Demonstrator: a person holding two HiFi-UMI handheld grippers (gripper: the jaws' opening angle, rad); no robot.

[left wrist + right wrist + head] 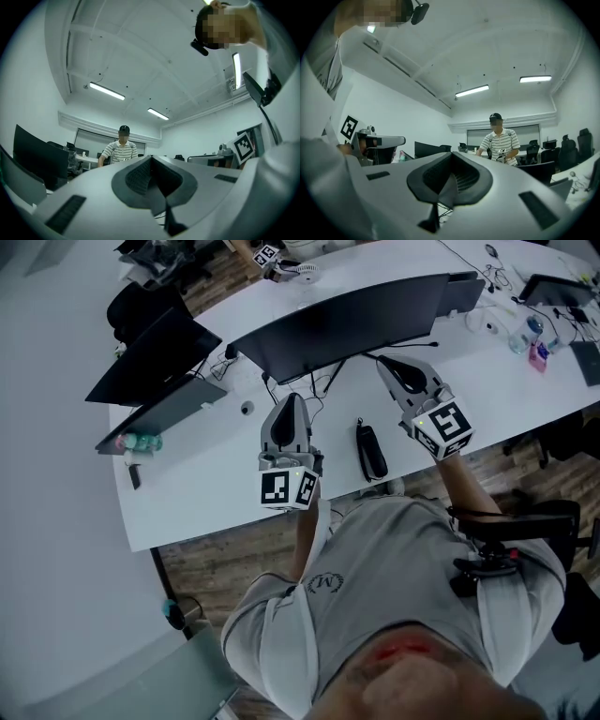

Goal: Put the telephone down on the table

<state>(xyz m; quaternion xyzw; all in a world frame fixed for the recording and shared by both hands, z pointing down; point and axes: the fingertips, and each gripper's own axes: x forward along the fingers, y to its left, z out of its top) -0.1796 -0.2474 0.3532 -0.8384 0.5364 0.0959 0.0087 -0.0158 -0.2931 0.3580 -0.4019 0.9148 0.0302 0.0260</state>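
Cool, even light fills the room from long ceiling tubes (107, 91), which glow bright white with little flare. From above, the white desk (216, 474) is evenly lit, with only soft, faint shadows. That head view is sharp at the centre and blurred along its near bottom edge. Both gripper views are strongly fisheyed. Walls bow, a dark rim rings each frame, and the left claw (151, 161) and right claw (451, 157) loom large and slightly soft.

A long white table (506, 381) curves across the room, with a wide dark monitor (347, 324) standing at its middle. Brown wood-plank floor (220, 563) shows along the table's near edge and beyond its far edge, where a black office chair (141, 306) stands. Above the table, strip lights (107, 91) glow on the white ceiling (154, 56).
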